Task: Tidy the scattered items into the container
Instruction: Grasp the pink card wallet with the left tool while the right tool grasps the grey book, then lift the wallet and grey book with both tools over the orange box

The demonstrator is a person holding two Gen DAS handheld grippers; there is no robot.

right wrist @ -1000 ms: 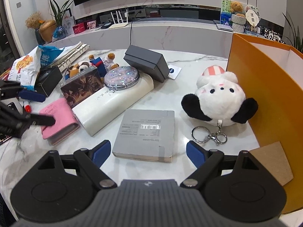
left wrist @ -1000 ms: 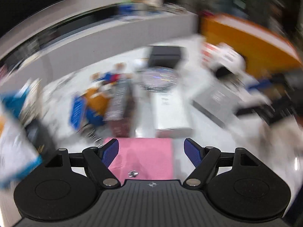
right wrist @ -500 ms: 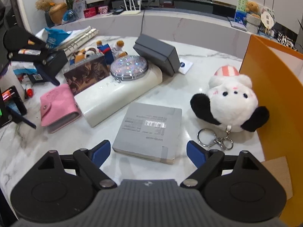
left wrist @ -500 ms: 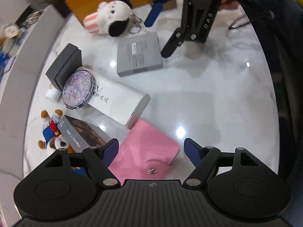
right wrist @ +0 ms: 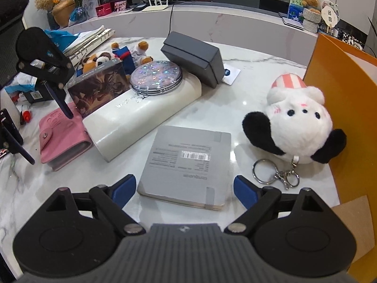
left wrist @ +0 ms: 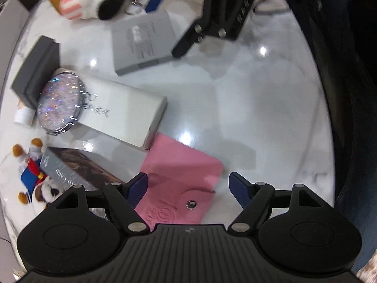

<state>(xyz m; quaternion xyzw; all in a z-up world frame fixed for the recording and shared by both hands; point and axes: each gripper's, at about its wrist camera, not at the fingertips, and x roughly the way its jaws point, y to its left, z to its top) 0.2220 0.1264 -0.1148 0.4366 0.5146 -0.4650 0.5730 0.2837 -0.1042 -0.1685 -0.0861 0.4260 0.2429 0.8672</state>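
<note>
Pink card wallet (left wrist: 181,179) lies under the spread left gripper (left wrist: 188,187); bare marble table (left wrist: 259,108) at two o'clock. Right gripper (right wrist: 185,188), jaws opening, straddles the grey notebook (right wrist: 186,162); orange container (right wrist: 341,108) at three o'clock, interior hidden.

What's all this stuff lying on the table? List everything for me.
wallet: 1, pink, under left claw
notebook: 1, grey, before right claw
long box: 1, white, table centre
mirror: 1, glittery, on long box
dark box: 1, dark grey, behind mirror
card box: 1, brown print, left of mirror
plush: 1, white and black, with keyring, beside bin
small toys: several, mixed, behind card box
bin: 1, orange, right
left claw: open
right claw: opening, pads clear of notebook
</note>
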